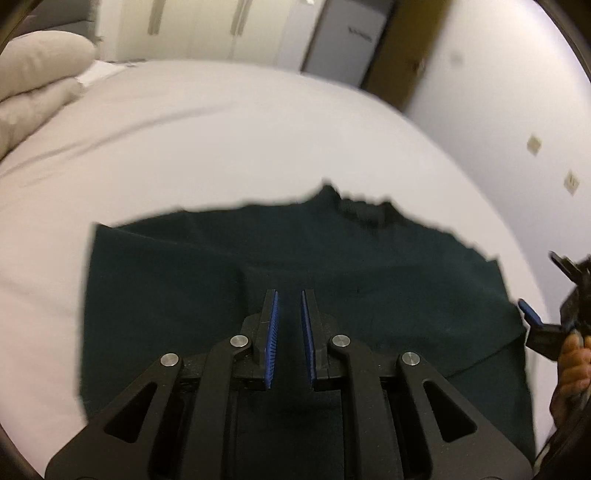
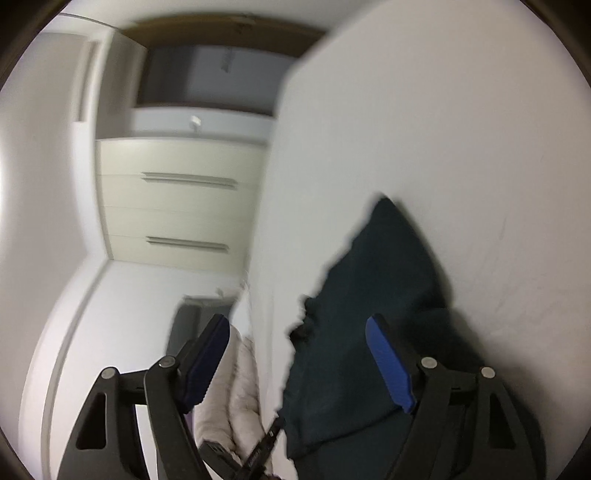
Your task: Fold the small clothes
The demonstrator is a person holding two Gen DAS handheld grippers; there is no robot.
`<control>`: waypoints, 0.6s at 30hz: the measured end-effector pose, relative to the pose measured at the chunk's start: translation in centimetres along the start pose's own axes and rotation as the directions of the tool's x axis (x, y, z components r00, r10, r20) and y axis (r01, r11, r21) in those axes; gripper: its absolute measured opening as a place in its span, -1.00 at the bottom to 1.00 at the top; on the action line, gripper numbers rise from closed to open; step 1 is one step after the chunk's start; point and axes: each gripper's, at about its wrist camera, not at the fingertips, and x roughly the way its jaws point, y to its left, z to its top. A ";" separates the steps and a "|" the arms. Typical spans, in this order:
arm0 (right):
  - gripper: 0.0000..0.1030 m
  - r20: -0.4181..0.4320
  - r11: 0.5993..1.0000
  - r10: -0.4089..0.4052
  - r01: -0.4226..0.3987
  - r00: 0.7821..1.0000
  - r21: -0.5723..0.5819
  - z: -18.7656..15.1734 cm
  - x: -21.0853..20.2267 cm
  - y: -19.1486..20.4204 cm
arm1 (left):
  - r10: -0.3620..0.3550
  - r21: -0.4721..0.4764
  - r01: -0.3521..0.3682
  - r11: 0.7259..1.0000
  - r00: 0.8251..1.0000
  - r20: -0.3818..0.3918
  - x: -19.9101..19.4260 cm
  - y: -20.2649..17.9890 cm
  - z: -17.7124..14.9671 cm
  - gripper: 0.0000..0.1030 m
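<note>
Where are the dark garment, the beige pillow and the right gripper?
dark garment (image 1: 369, 266), left wrist view, upper middle cloth.
beige pillow (image 1: 40, 59), left wrist view, top bulge.
right gripper (image 2: 299, 365), right wrist view, midway between fingertips.

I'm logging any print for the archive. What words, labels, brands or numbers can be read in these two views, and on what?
None can be read.
A dark mark on the grey panel beyond the bed: too blurred to read.
The same panel in the right wrist view: its mark is also blurred.
The dark garment: no print visible.
</note>
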 end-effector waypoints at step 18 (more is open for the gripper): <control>0.15 -0.113 0.980 -0.046 0.023 0.993 -0.199 0.2 2.6 1.9 | -0.027 0.041 0.028 0.999 0.999 -0.022 2.1 1.0 -2.0 -0.77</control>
